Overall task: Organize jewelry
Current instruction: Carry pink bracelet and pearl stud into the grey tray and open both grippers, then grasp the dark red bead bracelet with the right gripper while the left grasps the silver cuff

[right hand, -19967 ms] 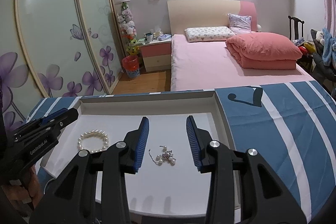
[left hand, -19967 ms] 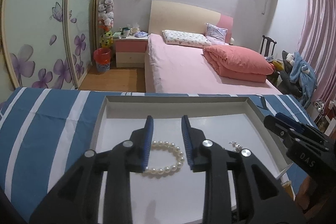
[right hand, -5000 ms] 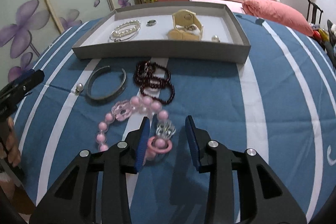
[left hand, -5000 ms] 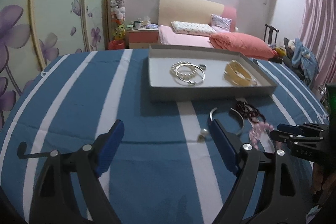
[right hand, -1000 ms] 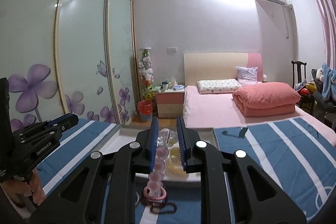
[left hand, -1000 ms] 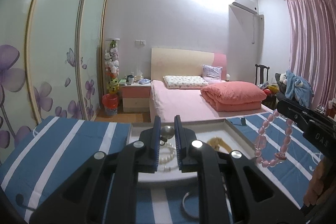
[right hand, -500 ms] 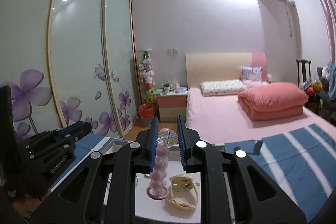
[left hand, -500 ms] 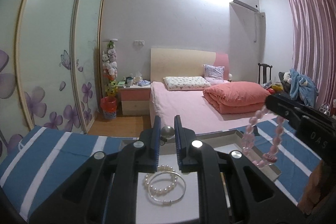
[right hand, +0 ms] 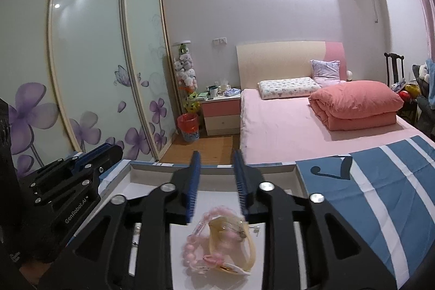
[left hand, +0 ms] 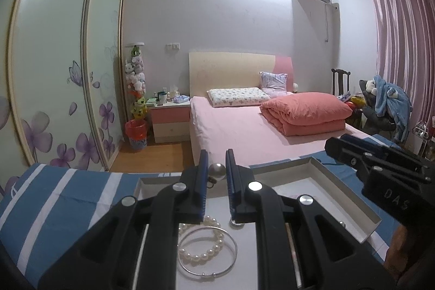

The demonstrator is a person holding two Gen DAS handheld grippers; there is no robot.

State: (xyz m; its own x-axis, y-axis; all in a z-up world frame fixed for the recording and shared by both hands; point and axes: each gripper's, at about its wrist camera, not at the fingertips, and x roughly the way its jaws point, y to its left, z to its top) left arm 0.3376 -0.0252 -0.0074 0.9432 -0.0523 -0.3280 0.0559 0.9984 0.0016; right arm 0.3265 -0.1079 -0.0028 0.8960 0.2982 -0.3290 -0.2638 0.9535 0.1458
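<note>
Left gripper (left hand: 217, 172) pinches a pearl earring (left hand: 216, 171); right gripper (right hand: 216, 175) opening, empty, half hiding pink bracelet (right hand: 202, 243)

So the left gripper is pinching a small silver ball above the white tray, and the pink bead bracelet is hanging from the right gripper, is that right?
Not quite. The left gripper does pinch the small silver ball above the white tray. But in the right wrist view the right gripper is opening, empty, and the pink bead bracelet lies in the tray.
</note>
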